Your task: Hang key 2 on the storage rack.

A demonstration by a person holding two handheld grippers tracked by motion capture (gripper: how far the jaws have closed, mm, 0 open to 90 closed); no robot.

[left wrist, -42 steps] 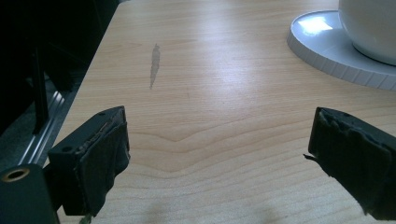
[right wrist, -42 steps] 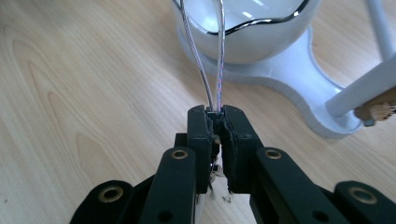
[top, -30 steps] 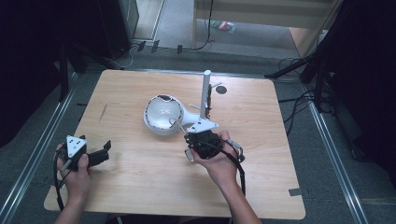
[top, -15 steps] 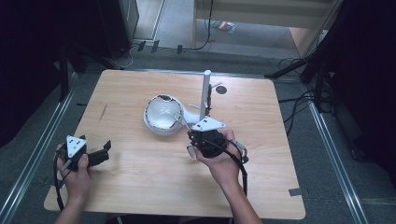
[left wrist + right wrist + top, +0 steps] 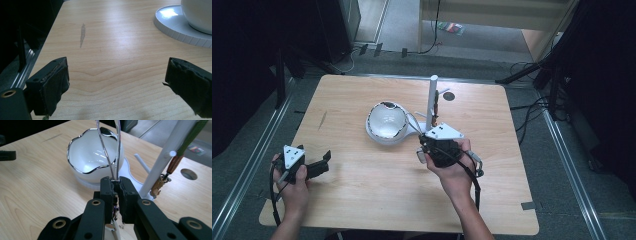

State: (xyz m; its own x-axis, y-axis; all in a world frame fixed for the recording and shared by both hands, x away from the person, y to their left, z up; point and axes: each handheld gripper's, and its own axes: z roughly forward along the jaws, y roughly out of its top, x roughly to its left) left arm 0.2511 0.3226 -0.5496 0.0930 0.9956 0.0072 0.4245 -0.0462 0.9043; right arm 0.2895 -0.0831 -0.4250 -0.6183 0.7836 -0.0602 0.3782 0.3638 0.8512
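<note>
Beside white bowl [image 5: 96,161]; thin silver wire loop [image 5: 111,152]; pinched, right hand-held gripper [image 5: 115,185]

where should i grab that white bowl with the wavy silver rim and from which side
Grip the white bowl at its wavy rim, one jaw inside and one outside, coming down from above on the left side. The right gripper and its silver necklace crowd the near side; the rounded wall offers no flat hold.

White bowl [image 5: 386,121], silver-edged rim.
</note>
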